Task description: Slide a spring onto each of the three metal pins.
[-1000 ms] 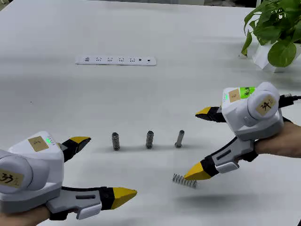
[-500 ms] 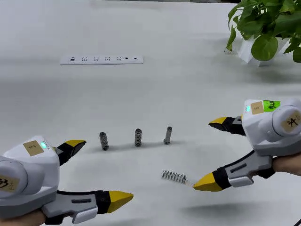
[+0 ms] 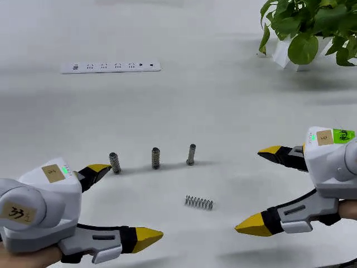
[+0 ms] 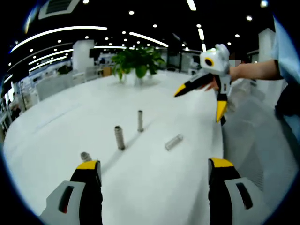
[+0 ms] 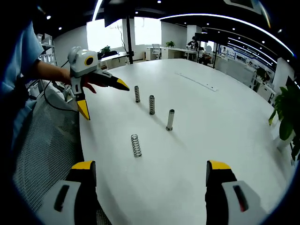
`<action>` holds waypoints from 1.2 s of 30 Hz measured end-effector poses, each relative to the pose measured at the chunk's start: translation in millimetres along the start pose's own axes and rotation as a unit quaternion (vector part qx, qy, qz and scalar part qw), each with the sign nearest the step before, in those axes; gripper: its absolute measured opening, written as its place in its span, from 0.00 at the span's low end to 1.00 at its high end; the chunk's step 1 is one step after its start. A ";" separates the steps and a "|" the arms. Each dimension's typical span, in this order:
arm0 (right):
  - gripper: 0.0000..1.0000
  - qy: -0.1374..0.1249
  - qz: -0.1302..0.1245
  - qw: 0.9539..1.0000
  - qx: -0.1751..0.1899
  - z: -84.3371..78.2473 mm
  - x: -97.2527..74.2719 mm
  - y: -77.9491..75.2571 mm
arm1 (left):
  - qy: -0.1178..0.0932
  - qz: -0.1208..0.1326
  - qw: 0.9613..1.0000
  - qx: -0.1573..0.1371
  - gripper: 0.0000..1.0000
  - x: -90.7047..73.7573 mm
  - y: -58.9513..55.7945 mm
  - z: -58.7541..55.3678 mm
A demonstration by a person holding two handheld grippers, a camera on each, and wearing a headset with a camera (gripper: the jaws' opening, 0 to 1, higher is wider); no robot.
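**Work area.** Three metal pins stand upright on the white table (image 3: pixel 234 100), their long axes vertical. In the head view the row runs from 9 o'clock to 3 o'clock.

- The left pin (image 3: pixel 115 163) carries a spring coiled around its shaft.
- The middle pin (image 3: pixel 155 158) carries a spring in the same way.
- The right pin (image 3: pixel 191 154) is bare, with a smooth shaft on a wider foot.

**Loose spring.** The loose spring (image 3: pixel 199 202) lies flat on the table at about 5 o'clock from the right pin, near it but apart. In the head view its long axis runs roughly from 9 o'clock to 3 o'clock, with the 3 o'clock end slightly lower. In the right gripper view the same axis points from 6 o'clock to 12 o'clock, along the line of the jaws. Nothing touches the spring.

**Left gripper.** The left gripper (image 3: pixel 122 202) sits at 7 o'clock in the head view. Its jaws are spread wide and hold nothing. The upper yellow tip is just beside the left pin, at that pin's 8 o'clock.

**Right gripper.** The right gripper (image 3: pixel 258 188) sits at 4 o'clock in the head view. Its jaws are also spread wide and hold nothing. The lower yellow tip is at 4 o'clock from the loose spring and clear of it.

**Surroundings.** A power strip (image 3: pixel 110 67) lies flat at 11 o'clock and a potted plant (image 3: pixel 304 28) stands at 1 o'clock, both well apart from the pins.
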State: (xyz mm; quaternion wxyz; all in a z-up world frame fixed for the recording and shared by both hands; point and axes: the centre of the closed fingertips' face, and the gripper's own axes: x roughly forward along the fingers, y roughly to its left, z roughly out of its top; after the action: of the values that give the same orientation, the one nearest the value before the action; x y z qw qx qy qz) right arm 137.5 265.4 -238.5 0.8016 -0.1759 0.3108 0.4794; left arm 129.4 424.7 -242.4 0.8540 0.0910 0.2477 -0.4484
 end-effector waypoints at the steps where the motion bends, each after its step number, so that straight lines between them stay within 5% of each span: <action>1: 0.99 0.001 -0.002 1.000 0.001 -1.3 -0.6 0.3 | 0.001 -0.010 1.000 0.010 0.95 4.3 -3.4 1.3; 5: 0.99 -0.002 -0.005 1.000 0.008 -3.6 -2.5 1.7 | 0.008 -0.040 0.999 0.032 0.88 18.5 -14.0 4.2; 9: 0.98 -0.003 -0.009 1.000 0.017 -6.4 -5.3 5.5 | 0.038 -0.078 0.993 0.075 0.81 34.9 -25.9 1.4; 12: 0.98 -0.005 -0.014 1.000 0.025 -10.1 -5.8 7.6 | 0.057 -0.101 0.991 0.067 0.75 46.7 -30.5 -0.7; 16: 0.97 0.003 -0.014 1.000 0.027 -16.7 -5.2 13.1 | 0.082 -0.118 0.985 0.093 0.68 61.2 -32.9 -4.1; 18: 0.97 0.002 -0.013 0.999 0.033 -17.6 -5.4 14.4 | 0.090 -0.120 0.983 0.104 0.61 65.8 -33.1 -4.8; 20: 0.97 0.001 -0.013 0.999 0.037 -18.6 -5.8 16.0 | 0.121 -0.116 0.978 0.122 0.53 69.9 -28.9 -11.4; 21: 0.96 -0.001 -0.013 0.999 0.041 -18.8 -5.8 17.1 | 0.110 -0.122 0.980 0.115 0.52 74.8 -31.2 -8.0; 23: 0.96 -0.001 -0.011 0.999 0.043 -19.6 -5.7 18.7 | 0.125 -0.127 0.979 0.103 0.48 78.0 -30.4 -11.5; 31: 0.96 0.000 -0.012 0.999 0.047 -21.0 -6.4 18.6 | 0.143 -0.131 0.972 0.132 0.38 89.5 -25.9 -11.5; 36: 0.95 -0.005 -0.012 0.998 0.056 -19.1 -5.1 18.1 | 0.179 -0.148 0.956 0.180 0.38 91.3 -29.4 -13.6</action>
State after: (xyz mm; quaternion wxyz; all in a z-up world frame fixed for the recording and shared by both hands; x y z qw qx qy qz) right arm 113.6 259.6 -249.1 0.8172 -0.1322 0.3310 0.4529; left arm 144.3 346.9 -298.2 0.6895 0.2842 0.3228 -0.5828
